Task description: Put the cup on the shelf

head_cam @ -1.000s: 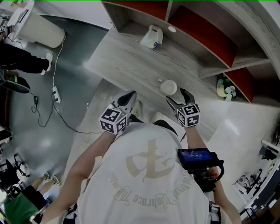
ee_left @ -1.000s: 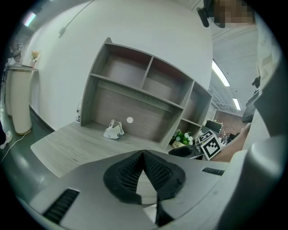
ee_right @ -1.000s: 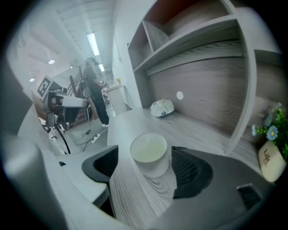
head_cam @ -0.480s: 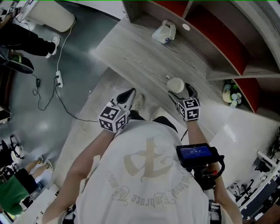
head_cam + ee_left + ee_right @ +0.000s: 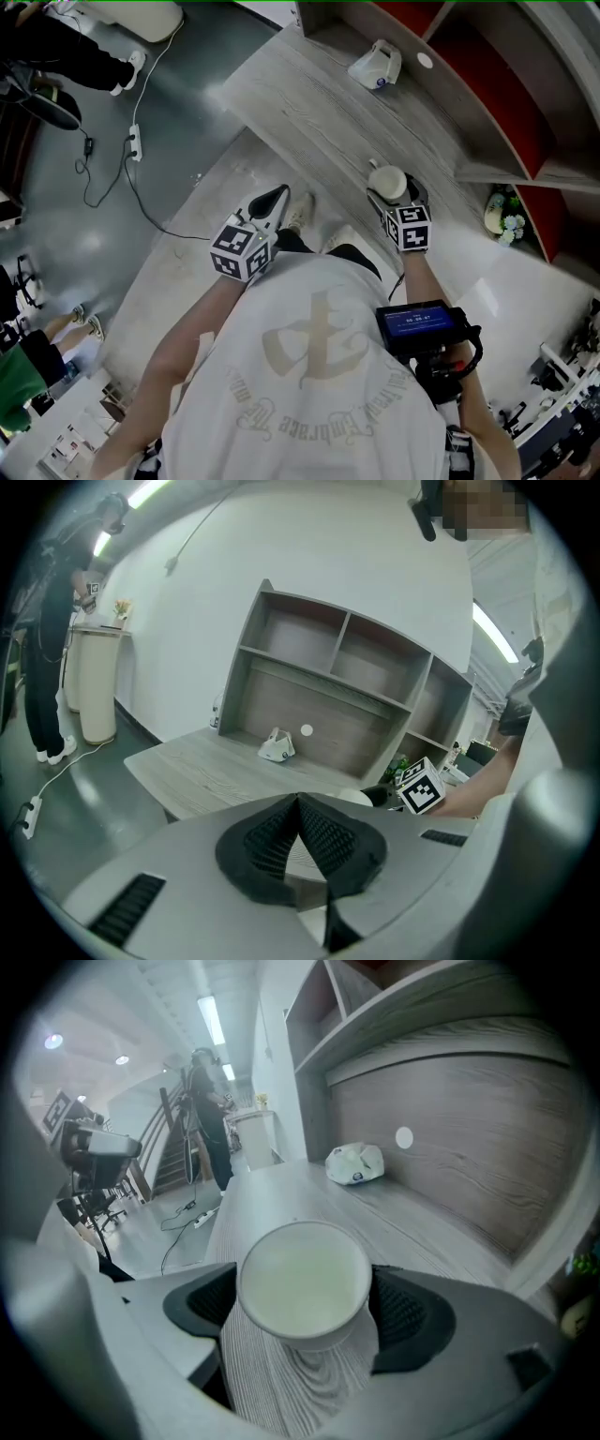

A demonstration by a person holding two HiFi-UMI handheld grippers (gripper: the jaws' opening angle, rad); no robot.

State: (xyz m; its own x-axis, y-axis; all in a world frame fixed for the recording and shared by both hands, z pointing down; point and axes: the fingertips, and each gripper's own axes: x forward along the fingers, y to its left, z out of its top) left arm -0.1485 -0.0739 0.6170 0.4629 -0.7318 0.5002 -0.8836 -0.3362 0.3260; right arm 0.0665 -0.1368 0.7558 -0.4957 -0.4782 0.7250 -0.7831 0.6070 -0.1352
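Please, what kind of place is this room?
Probably an indoor lab or office workspace: a grey wooden shelf unit with a desk surface, a power strip with its cable on the smooth floor, and equipment on a stand.

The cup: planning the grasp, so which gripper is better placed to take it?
Right. The right gripper, whose jaws have just been opening, straddles the white cup on the desk. The left gripper is shut and off to the side.
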